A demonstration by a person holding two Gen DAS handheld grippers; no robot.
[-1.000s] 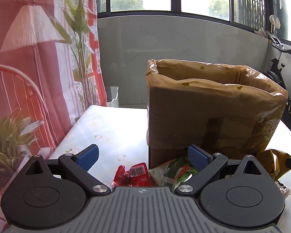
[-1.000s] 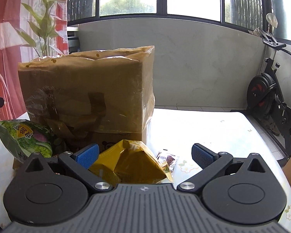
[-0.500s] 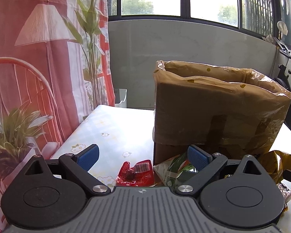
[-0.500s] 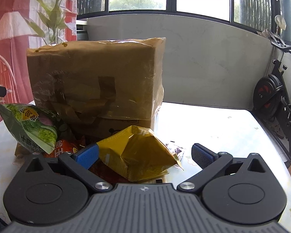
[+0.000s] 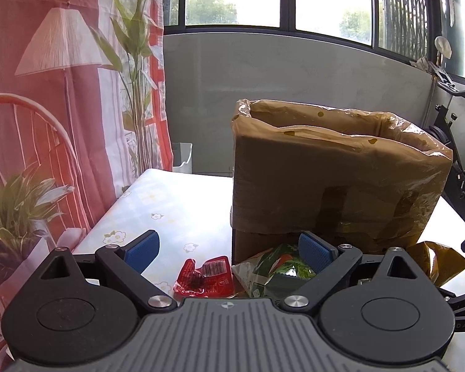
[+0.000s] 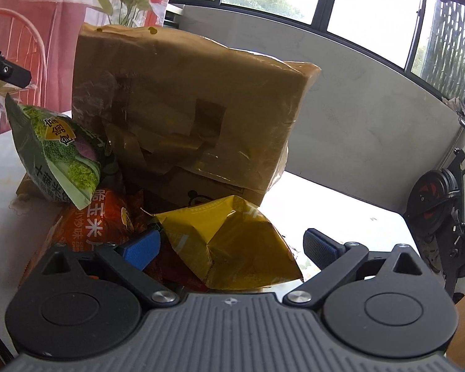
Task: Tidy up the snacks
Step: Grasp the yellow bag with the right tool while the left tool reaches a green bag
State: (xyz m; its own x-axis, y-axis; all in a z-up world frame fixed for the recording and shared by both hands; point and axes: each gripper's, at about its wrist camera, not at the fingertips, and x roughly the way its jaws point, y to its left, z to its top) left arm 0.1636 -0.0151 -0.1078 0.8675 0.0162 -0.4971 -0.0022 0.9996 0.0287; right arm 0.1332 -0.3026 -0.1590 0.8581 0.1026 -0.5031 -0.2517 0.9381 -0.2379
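A tall cardboard box (image 5: pixel 334 179) lined with plastic stands on the table; it also shows in the right wrist view (image 6: pixel 186 111). My left gripper (image 5: pixel 228 248) is open above a small red packet (image 5: pixel 204 277) and a green snack bag (image 5: pixel 276 274). My right gripper (image 6: pixel 231 246) is open around a yellow snack bag (image 6: pixel 232 248), jaws apart from it. The green bag (image 6: pixel 55 155) and an orange bag (image 6: pixel 96 220) lie to its left in front of the box.
The table (image 5: pixel 170 201) has a white floral cloth. A red curtain (image 5: pixel 46 93) hangs left. An exercise bike (image 6: pixel 440 204) stands right of the table. A white bin (image 5: pixel 181 158) sits beyond the far edge.
Both grippers have risen and pulled back a little. The right gripper tilted left, bringing the yellow bag between its jaws and the orange bag into view. Both stay open.
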